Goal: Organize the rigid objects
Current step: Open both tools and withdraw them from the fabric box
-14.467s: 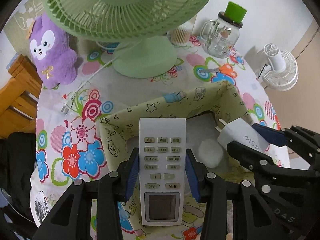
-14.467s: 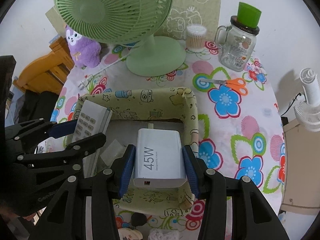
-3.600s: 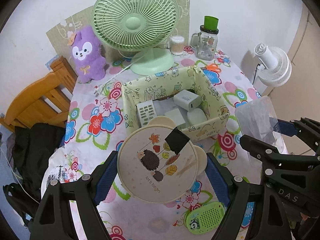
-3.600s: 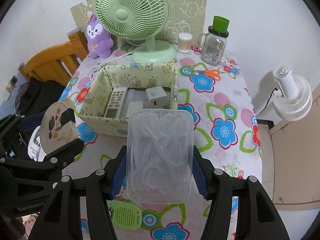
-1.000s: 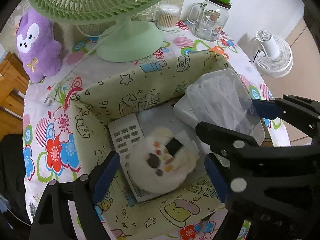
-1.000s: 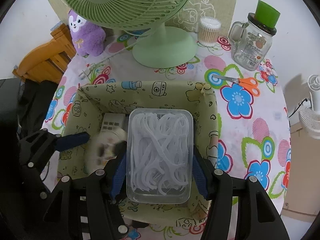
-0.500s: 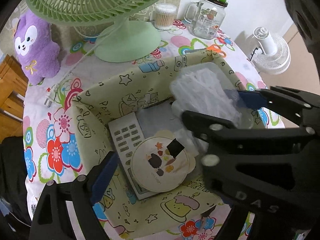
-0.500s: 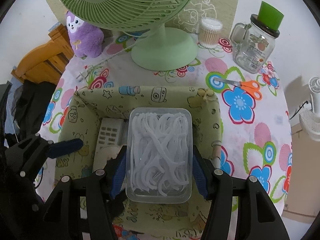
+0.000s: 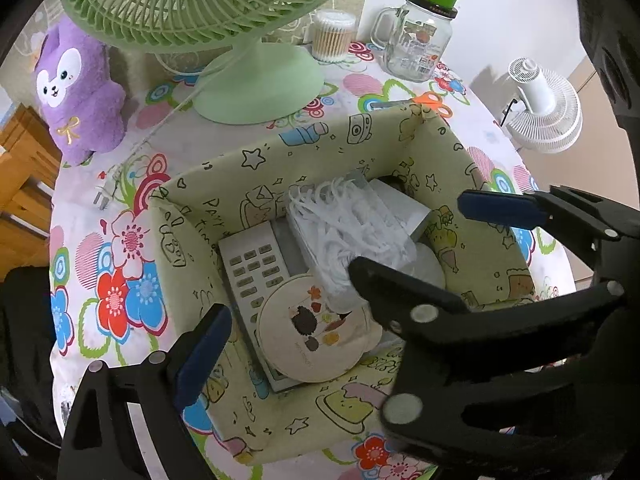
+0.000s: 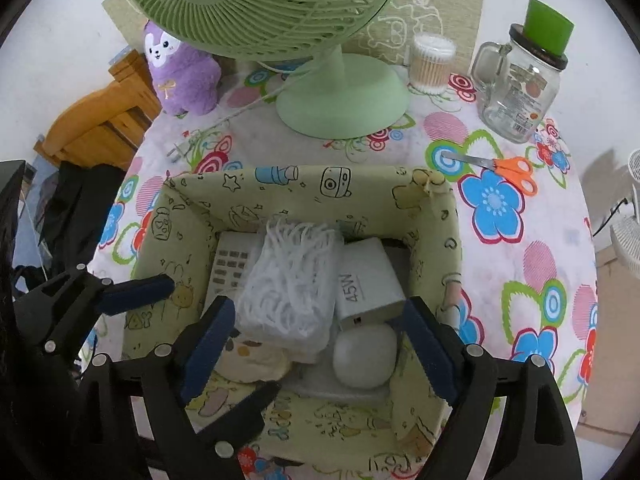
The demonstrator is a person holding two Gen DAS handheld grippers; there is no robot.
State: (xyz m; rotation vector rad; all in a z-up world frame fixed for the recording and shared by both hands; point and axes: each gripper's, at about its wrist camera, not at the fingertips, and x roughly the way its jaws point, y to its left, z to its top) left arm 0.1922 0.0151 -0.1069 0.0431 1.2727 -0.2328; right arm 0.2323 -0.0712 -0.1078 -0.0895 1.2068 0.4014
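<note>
The clear plastic box of white floss picks (image 10: 290,292) is now lying inside the yellow-green cartoon-print fabric bin (image 10: 304,186), long axis running from the near wall toward the far wall, its far end tipping up a bit and the whole thing leaning slightly left. It's resting partly on the grey-white remote control (image 10: 230,266), which runs the same way along the left side, buttons up. Just to its right the white 45W charger block (image 10: 366,280) is sitting tilted, and a white rounded pebble-shaped case (image 10: 364,356) is lying in front of that. The round cream hedgehog-print mirror (image 9: 316,338) is lying flat on the near end of the remote, touching the box's near corner.

Compared with half a second ago, the right claw (image 10: 316,348) isn't gripping the box anymore: its blue pads are spread wide, hovering over the bin's near half with nothing between them. The left claw (image 9: 304,344) is also gaping wide and empty, only its left pad clearly showing, the rest hidden behind the right claw.

Around the bin on the flower-print bench (image 10: 520,240): a green desk fan (image 10: 340,92), orange-handled scissors (image 10: 500,168), a glass mug jar with a green lid (image 10: 520,80) and a purple plush toy (image 10: 180,76).
</note>
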